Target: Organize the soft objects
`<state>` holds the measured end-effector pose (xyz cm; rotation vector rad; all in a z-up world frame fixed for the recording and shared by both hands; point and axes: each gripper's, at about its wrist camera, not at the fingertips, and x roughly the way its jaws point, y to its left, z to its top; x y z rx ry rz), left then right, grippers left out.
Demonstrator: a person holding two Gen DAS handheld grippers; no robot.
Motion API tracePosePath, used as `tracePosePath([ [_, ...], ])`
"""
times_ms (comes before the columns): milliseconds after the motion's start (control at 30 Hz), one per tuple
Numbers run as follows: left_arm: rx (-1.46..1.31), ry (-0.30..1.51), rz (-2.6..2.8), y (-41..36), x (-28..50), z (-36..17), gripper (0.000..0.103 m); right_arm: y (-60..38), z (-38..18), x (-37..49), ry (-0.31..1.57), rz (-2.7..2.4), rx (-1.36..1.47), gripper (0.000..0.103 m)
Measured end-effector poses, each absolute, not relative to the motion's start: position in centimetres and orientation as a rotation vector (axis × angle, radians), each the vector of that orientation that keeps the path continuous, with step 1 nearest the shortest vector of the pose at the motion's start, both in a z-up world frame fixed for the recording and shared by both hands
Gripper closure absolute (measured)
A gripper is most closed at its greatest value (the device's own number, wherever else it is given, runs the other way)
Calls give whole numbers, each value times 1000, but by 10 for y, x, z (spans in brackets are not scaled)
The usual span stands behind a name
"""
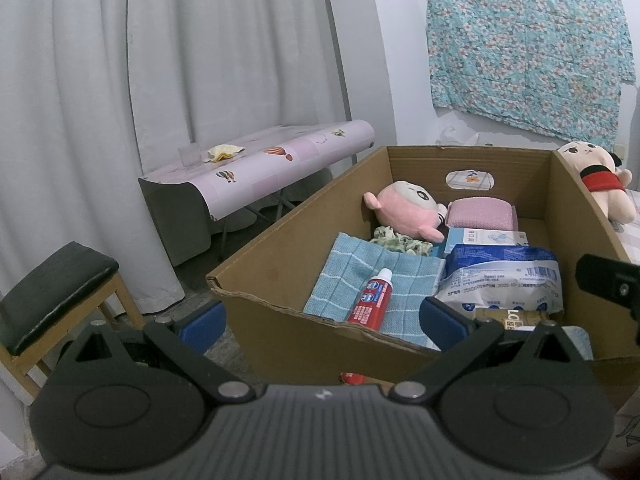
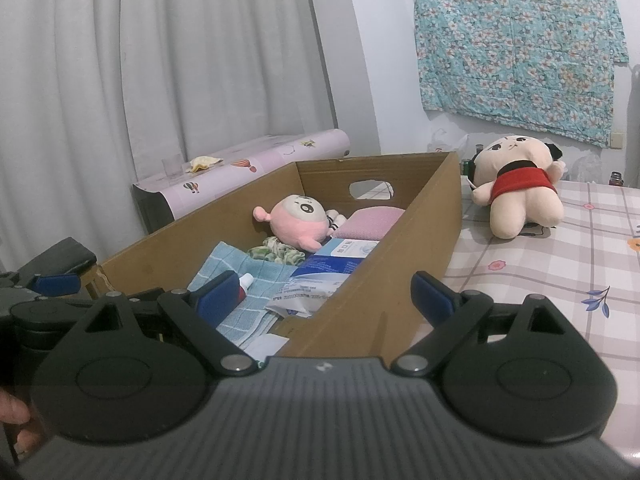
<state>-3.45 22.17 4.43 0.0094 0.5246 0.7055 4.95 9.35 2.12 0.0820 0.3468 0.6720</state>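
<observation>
A cardboard box stands on the checked tablecloth. Inside lie a pink plush, a pink sponge, a green scrunchie, a blue towel, a red toothpaste tube and blue-and-white packets. A cream doll in a red top lies on the table right of the box. My left gripper is open and empty over the box's near wall. My right gripper is open and empty, straddling the box's right wall.
A low side table with a balloon-print cover stands behind the box by the white curtain. A black-seated wooden stool is at the left. A floral cloth hangs on the wall.
</observation>
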Motion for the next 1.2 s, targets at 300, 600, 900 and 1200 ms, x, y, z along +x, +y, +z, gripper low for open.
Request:
tracePosePath([
  [300,0,527,712,224,-37,46,0,93,20,49,346,676,79,10],
  [600,1,527,712,224,-36,45,0,91,20,50,347,678,78,10],
  [900,4,528,714,223,-36,45,0,89,20,49,347,679,76,10],
  [1200,21,525,723,222,-37,45,0,89,20,49,347,679,76,10],
])
